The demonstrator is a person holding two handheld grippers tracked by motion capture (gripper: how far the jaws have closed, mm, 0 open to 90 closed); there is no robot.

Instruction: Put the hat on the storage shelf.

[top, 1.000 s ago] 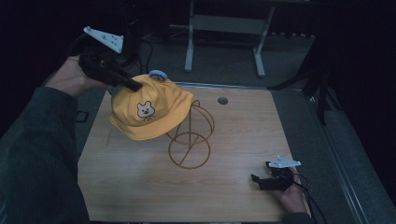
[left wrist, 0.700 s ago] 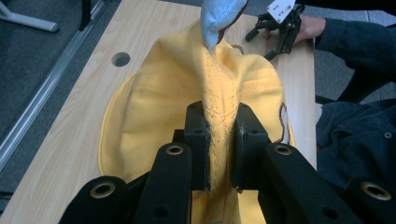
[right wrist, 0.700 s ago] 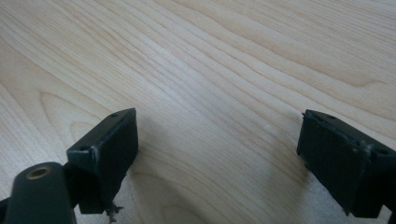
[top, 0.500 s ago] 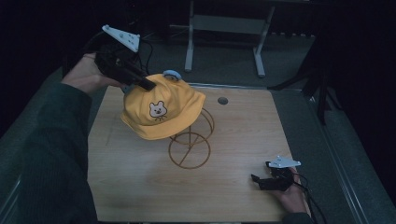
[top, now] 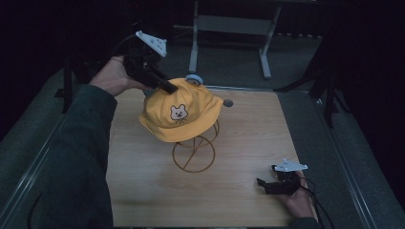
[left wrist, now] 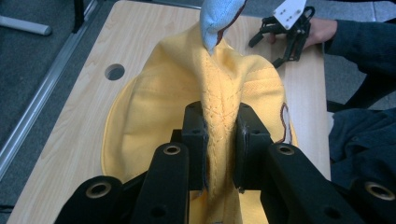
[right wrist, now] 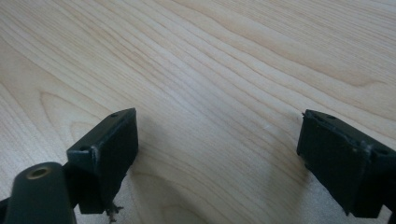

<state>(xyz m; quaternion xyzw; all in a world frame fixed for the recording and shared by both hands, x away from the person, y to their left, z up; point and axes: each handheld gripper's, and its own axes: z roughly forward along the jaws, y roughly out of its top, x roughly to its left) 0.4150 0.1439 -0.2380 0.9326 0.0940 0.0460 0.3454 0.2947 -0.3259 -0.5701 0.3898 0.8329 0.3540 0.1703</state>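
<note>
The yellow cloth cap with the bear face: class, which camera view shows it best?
The high view: the whole yellow cloth cap shows, bear face included, over the wire stand. The left gripper view shows only pinched fabric; the right gripper view shows bare wood.

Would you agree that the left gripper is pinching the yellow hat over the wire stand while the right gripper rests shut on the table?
Not quite: the right gripper is open, not shut. The right gripper view shows its two jaws standing wide apart with bare wooden table between them. The rest holds: the left gripper pinches the yellow hat above the wire stand.
</note>
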